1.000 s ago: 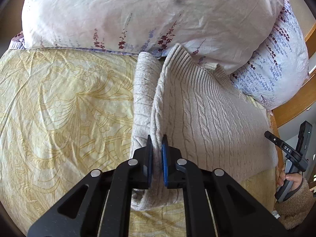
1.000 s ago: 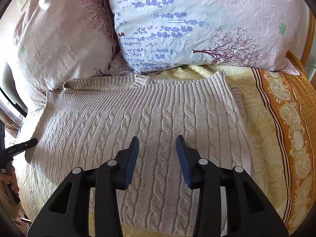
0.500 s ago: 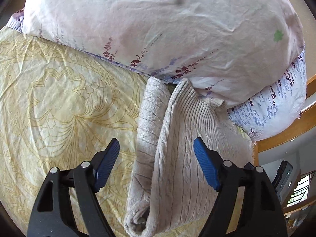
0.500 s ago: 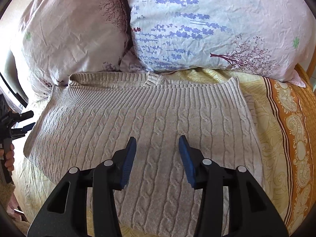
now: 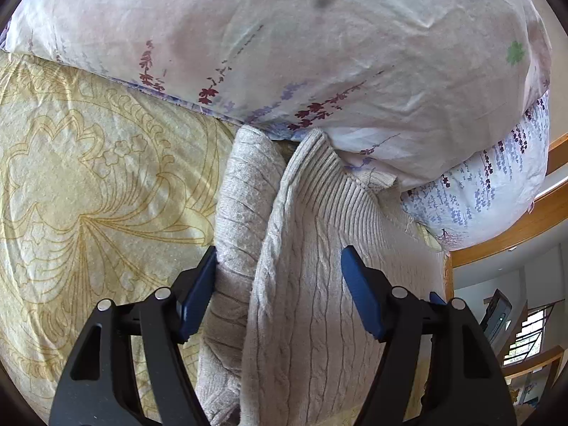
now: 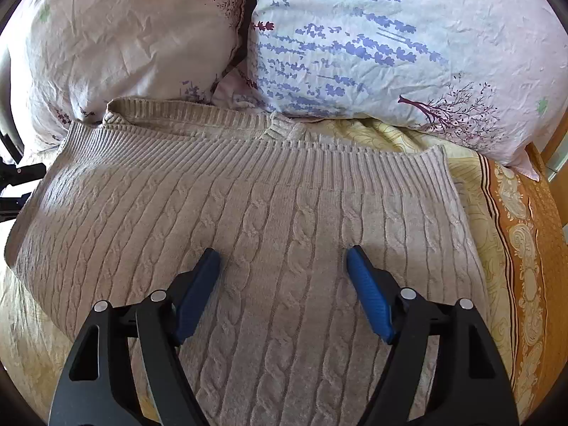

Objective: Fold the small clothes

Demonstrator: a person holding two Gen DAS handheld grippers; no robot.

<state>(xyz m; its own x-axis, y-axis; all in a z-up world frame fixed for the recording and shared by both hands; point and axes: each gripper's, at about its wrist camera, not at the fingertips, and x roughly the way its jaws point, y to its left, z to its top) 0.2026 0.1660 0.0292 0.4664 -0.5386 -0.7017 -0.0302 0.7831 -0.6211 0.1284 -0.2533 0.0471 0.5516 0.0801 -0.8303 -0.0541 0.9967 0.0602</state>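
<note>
We are over a bed spread with a yellow patterned sheet [image 5: 88,184], two floral pillows [image 6: 372,42] piled along its head edge and an orange patterned border [image 6: 525,248] running down its right side. Past the bed's far corner in the left wrist view we see a wooden bed frame [image 5: 514,230] and a bright room with a window. The open room for moving is the bare sheet to the left of the garment in that view; toward the head edge the pillows crowd close. The beige cable-knit sweater [image 6: 266,213] lies folded on the sheet, its ribbed hem touching the pillows and its right edge near the orange border. Our left gripper [image 5: 278,266] sits at the sweater's folded side edge, jaws closing, with the raised double fold of knit between them; the left pad touches the fabric, the right pad stands apart from it. Our right gripper [image 6: 282,266] hangs over the middle of the sweater, jaws opening wide, the knit lying flat beneath and nothing pinched.
</note>
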